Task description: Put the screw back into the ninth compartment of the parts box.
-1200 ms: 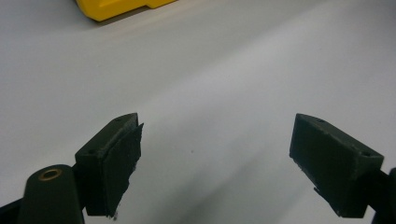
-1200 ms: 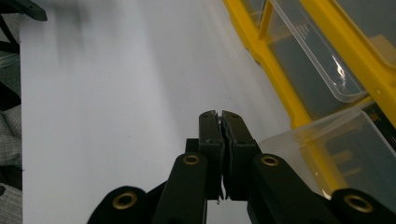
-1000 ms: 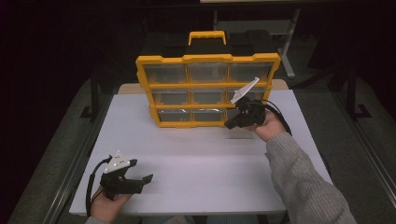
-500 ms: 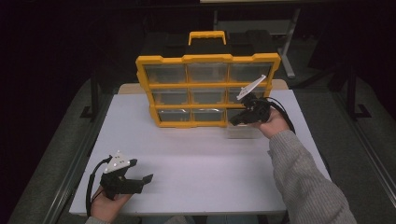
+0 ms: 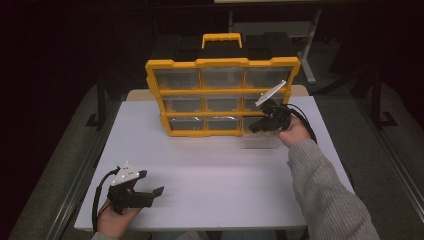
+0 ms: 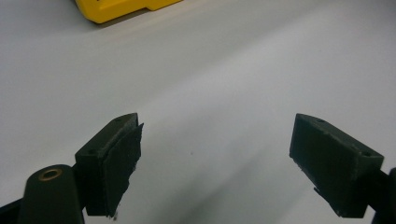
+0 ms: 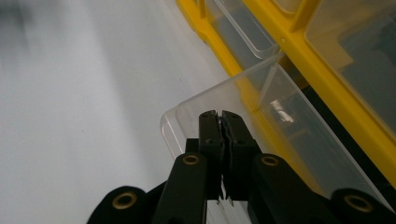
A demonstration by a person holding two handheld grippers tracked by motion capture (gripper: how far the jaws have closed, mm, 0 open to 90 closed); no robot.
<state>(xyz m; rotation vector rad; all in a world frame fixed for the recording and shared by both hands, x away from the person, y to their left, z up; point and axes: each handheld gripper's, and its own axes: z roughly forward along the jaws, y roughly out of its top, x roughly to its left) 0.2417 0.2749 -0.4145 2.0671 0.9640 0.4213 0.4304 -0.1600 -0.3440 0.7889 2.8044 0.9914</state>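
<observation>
A yellow organizer (image 5: 222, 63) with clear drawers stands upright at the back of the white table (image 5: 220, 170). From its bottom right slot a clear plastic drawer (image 5: 260, 141) sticks out toward me. My right gripper (image 5: 253, 128) is shut on the front wall of that drawer (image 7: 261, 116), its tips (image 7: 220, 116) pinched over the rim. Near the table's front left corner my left gripper (image 5: 154, 193) rests in a hand. It is open, and between its jaws (image 6: 215, 158) there is only bare tabletop.
The organizer has a yellow carry handle (image 5: 221, 39) on top, and its corner (image 6: 121, 7) shows far ahead in the left gripper view. Dark floor and a metal frame (image 5: 100, 100) surround the table. A grey sleeve (image 5: 325, 195) reaches in from the right.
The right gripper has drawn back slightly to the right, and the clear drawer has slid out of the bottom right slot with it. The left gripper has not moved.
</observation>
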